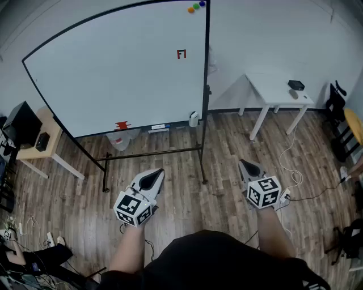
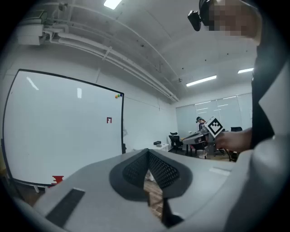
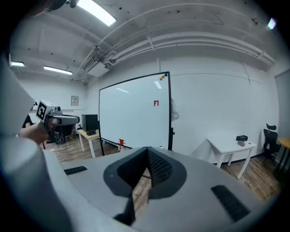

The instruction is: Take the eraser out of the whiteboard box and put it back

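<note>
Beside whiteboard (image 3: 133,113), unseen by left claw (image 2: 148,156): desk (image 3: 96,132)

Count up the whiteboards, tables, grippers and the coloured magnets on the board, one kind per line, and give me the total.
whiteboard: 1
tables: 2 (white table, wooden table)
grippers: 2 (left gripper, right gripper)
magnets: 3 (orange magnet, green magnet, blue magnet)
Total: 8
</note>
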The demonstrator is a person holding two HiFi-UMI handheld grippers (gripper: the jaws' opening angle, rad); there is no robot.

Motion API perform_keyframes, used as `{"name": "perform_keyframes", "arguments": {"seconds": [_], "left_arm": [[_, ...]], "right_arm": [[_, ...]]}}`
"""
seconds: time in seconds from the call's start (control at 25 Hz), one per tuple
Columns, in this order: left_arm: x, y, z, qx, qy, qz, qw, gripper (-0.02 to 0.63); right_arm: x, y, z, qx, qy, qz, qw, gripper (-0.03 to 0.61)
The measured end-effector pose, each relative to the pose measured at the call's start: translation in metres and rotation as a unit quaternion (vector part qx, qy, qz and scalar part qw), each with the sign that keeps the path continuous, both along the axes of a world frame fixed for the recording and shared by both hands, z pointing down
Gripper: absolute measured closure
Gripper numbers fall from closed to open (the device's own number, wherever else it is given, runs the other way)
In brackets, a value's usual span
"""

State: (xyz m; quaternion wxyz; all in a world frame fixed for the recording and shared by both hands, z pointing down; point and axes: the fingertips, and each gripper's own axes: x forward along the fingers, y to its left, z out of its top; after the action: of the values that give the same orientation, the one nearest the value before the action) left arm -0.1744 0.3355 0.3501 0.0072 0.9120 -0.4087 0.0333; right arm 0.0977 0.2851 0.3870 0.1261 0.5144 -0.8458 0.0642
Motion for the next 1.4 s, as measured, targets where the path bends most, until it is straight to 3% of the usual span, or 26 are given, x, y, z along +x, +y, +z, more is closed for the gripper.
{"name": "perform_keyframes", "arguments": {"seconds": [0.32, 0.44, 0.56, 0.64, 1.4], "left_arm": [[-0.027, -0.036, 0.007, -0.005, -0.025, -0.01, 0.9996, 0.603], [-0.033, -0.043, 0.012, -0.01, -0.027, -0.009, 0.9995, 0.603], [-0.037, -0.048, 0.014, -0.023, -0.004, -0.001, 0.9997, 0.603], [-0.036, -0.054, 0.016, -0.031, 0.008, 0.004, 0.9995, 0.603], [-0.011, -0.127, 0.031, -0.049, 0.0, -0.005, 0.9988, 0.603]], "right_arm": [[-0.024, -0.026, -0.006, 0.007, -0.003, 0.007, 1.0, 0.588], [-0.029, -0.028, -0.009, 0.005, -0.035, 0.01, 0.999, 0.588], [-0.033, -0.029, -0.01, -0.002, -0.067, 0.007, 0.998, 0.588], [-0.033, -0.032, -0.008, -0.005, -0.066, 0.008, 0.998, 0.588], [-0.011, -0.112, 0.018, -0.035, -0.062, 0.001, 0.997, 0.588]]}}
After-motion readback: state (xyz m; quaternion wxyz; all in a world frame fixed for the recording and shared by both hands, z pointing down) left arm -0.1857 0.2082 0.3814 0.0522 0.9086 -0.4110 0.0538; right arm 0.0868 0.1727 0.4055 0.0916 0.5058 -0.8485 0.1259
